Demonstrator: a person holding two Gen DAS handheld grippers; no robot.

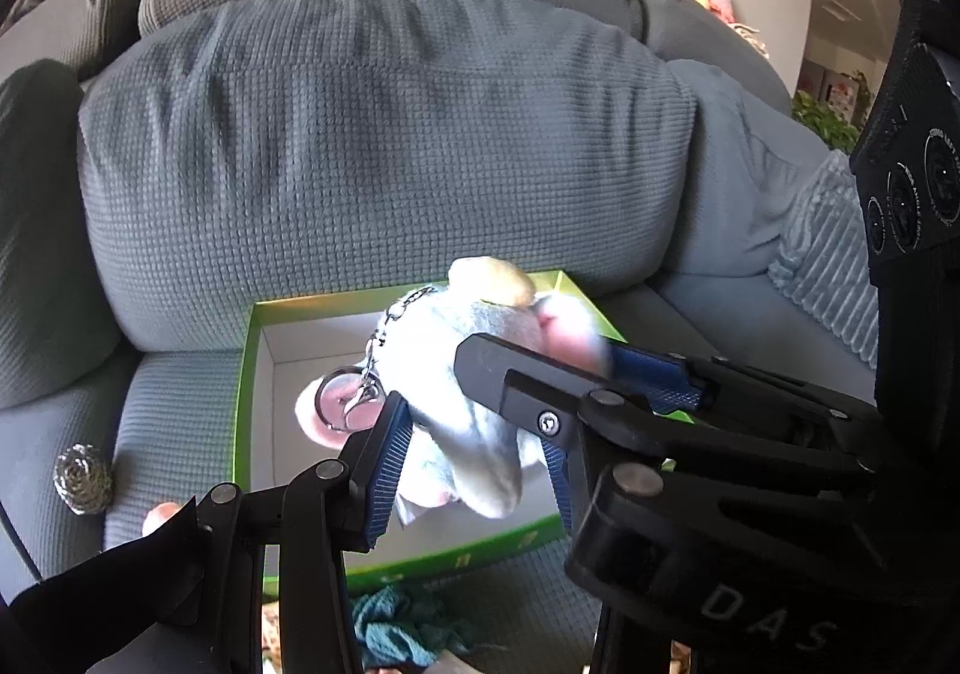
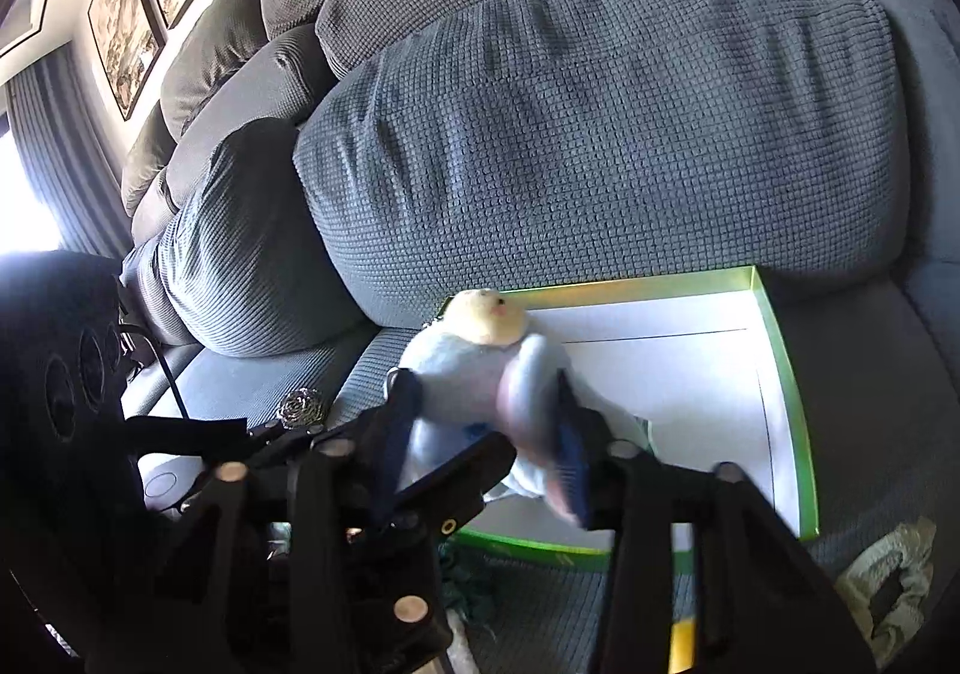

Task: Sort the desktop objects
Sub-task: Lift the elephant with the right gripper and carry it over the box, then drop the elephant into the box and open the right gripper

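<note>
1. The grey sofa fills both views; its waffle-textured back cushion bulges forward and touches the far rim of the box, so no open room is left behind the box.
2. The green-rimmed box lies open on the sofa seat, white inside. Its right half is bare floor; bare seat fabric runs along its right wall. Small pale marks on its near green wall are too blurred to read.
3. The plush toy, pale blue-grey with a cream head, a metal chain and a ring clasp, hangs above the left part of the box, over its near edge.
4. The left claw is narrowed on the plush toy's lower body, blue pads pressing both sides.
5. The right claw is also closed on the plush toy, pads against its flanks. Its housing bears the letters "DAS" in the left wrist view.
6. A crumpled teal cloth lies just beside the box's near wall.
7. A steel scourer sits on the seat, left of the box, apart from it.
</note>
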